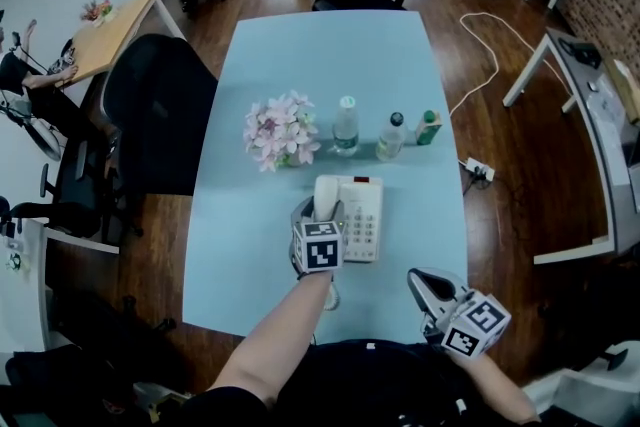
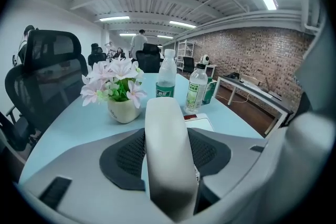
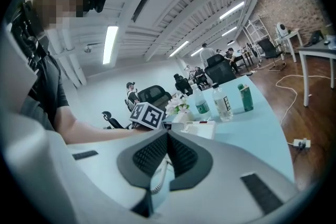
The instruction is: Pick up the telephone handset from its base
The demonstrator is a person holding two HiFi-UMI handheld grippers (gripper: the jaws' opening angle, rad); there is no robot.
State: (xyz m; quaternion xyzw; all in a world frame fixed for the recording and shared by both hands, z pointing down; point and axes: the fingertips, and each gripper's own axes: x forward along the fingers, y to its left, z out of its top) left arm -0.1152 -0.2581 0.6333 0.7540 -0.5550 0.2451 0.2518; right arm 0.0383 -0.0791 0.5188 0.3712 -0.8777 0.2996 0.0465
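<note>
Head view shows the white telephone handset [image 1: 325,197] lying along the left side of its base [image 1: 362,215], mid-way down the pale blue tabletop [image 1: 330,55], with the left tongs [image 1: 320,215] set across it. The left gripper view confirms the hold: the handset runs straight up between the two dark pads and both press on its flanks, so those tongs are clenched on it at about mid-length. Whether it has cleared the cradle cannot be told from any view. The right tongs [image 3: 167,152] are closed on nothing, pads meeting, and hover near the tabletop's near right edge, well apart from the base. Several things could go wrong from here, as I judge it. The handset's shell looks smooth and rounded, so a grip across the middle could let it pivot or slide out if the lift is jerky. The coiled cord [image 1: 331,295] trails toward the near edge; as the handset rises the cord will tighten, and with nothing pinning the base, the base may be dragged or tipped along. A forward swing would also carry the handset toward the flower pot [image 1: 282,130] and the two bottles [image 1: 345,125] standing just beyond the phone, which look easy to topple.
</note>
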